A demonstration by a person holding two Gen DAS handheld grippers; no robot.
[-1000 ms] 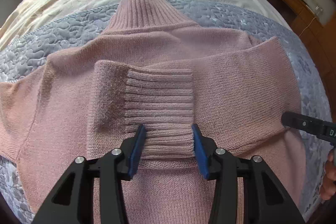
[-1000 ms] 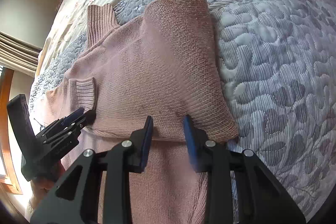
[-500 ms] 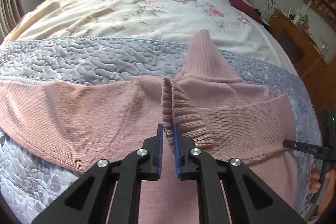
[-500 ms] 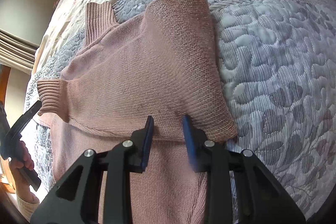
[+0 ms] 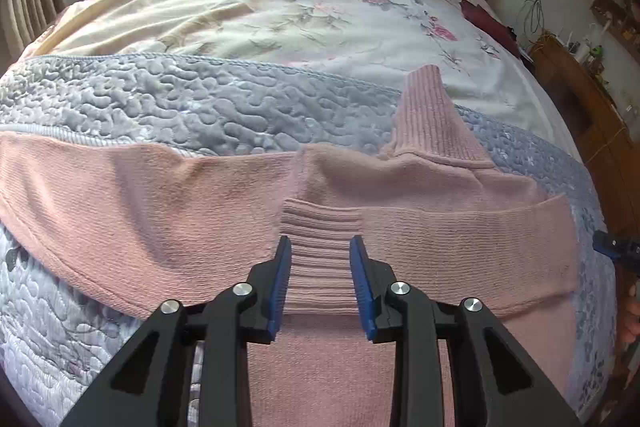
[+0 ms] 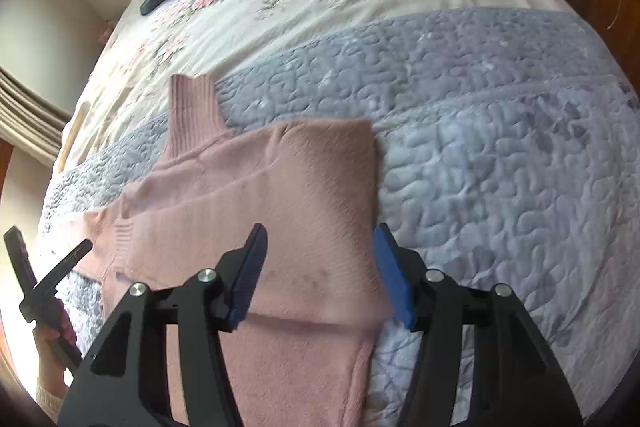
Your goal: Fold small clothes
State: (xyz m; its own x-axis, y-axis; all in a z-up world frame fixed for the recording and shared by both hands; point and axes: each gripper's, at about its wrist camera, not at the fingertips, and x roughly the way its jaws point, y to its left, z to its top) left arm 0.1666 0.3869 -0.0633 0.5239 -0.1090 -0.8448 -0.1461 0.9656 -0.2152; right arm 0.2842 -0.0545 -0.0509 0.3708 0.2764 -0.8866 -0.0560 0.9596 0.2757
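Toward the left edge of the bed, one sleeve of the pink sweater lies spread on the grey quilt; the left claw, clamped on the ribbed cuff half a second ago, now stands apart, the cuff dropped flat mid-chest; the right claw has opened too over the folded right side; both sleeves released, I judge the left sleeve next.
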